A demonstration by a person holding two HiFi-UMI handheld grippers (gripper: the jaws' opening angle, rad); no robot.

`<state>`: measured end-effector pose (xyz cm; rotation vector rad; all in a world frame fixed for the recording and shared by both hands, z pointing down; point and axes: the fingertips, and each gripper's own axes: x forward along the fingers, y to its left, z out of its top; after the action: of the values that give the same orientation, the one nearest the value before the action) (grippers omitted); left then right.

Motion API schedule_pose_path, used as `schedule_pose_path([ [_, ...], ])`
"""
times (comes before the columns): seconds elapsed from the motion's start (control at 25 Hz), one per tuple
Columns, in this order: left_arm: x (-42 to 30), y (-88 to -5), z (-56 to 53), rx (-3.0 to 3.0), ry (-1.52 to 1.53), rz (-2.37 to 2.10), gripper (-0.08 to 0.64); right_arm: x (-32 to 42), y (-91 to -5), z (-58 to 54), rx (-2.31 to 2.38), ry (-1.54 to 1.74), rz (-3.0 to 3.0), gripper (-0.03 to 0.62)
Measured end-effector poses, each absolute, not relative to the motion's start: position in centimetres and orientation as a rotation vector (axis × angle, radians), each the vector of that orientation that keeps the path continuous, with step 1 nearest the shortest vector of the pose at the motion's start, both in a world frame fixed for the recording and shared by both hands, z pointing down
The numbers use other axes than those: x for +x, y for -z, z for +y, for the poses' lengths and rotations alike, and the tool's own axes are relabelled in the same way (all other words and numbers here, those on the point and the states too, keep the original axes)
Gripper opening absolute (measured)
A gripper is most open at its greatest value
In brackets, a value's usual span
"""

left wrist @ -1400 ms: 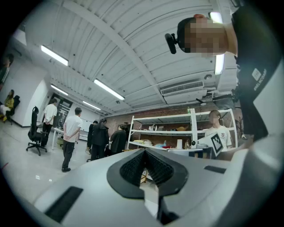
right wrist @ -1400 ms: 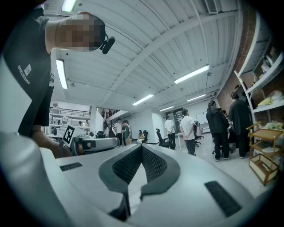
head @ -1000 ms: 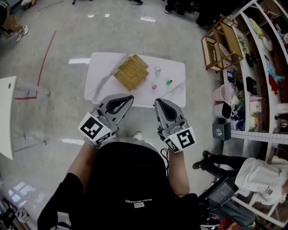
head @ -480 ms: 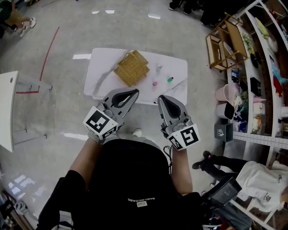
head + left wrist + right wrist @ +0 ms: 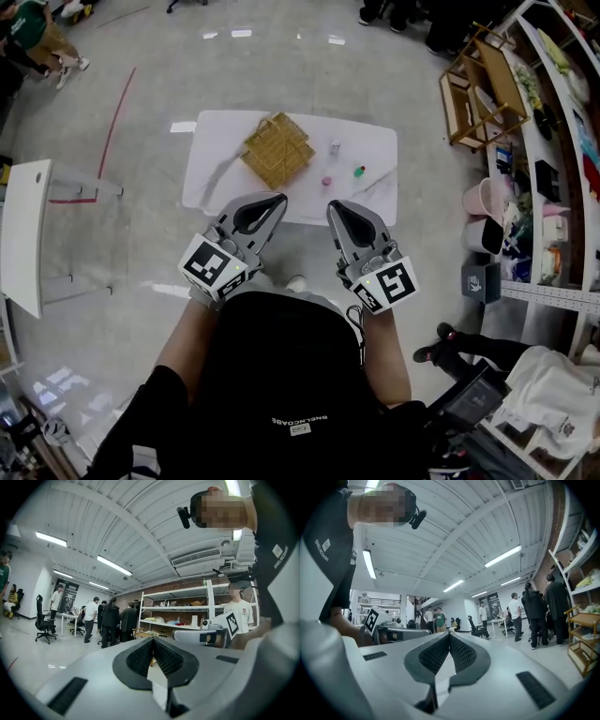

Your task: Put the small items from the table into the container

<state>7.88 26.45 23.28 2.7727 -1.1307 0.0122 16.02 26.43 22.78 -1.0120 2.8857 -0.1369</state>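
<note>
A white table (image 5: 216, 159) stands ahead in the head view. On it sits a woven wicker basket (image 5: 277, 149). To the basket's right lie a small grey item (image 5: 335, 147), a pink item (image 5: 326, 181) and a green-capped item (image 5: 359, 172). My left gripper (image 5: 279, 198) and my right gripper (image 5: 335, 205) are held level side by side over the table's near edge. Both are shut with nothing in them, short of the items. The left gripper view shows its pads (image 5: 140, 656) closed together, and so does the right gripper view with its pads (image 5: 461, 652).
A wooden rack (image 5: 478, 89) and long shelving (image 5: 553, 141) line the right side, with a pink bin (image 5: 480, 197) and dark bins below. A white panel (image 5: 23, 234) stands at the left beside a red floor line (image 5: 112, 122). Several people stand across the room.
The person has stepped forward, carrying both shut grippers along; the table and basket now sit slightly lower and further right in the head view.
</note>
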Motion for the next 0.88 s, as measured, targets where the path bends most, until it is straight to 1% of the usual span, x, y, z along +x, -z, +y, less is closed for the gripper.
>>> schedule_pose_path([
  [0.48,7.3,-25.4,19.9,2.736,0.015,-1.087,0.005,15.7,-25.0,20.4,-1.081,0.220,2.900,0.009],
  [0.88,1.7,-26.9,9.4,2.718,-0.010,-0.996,0.005,9.6,-27.0,9.4,-1.134,0.273,2.929,0.009],
])
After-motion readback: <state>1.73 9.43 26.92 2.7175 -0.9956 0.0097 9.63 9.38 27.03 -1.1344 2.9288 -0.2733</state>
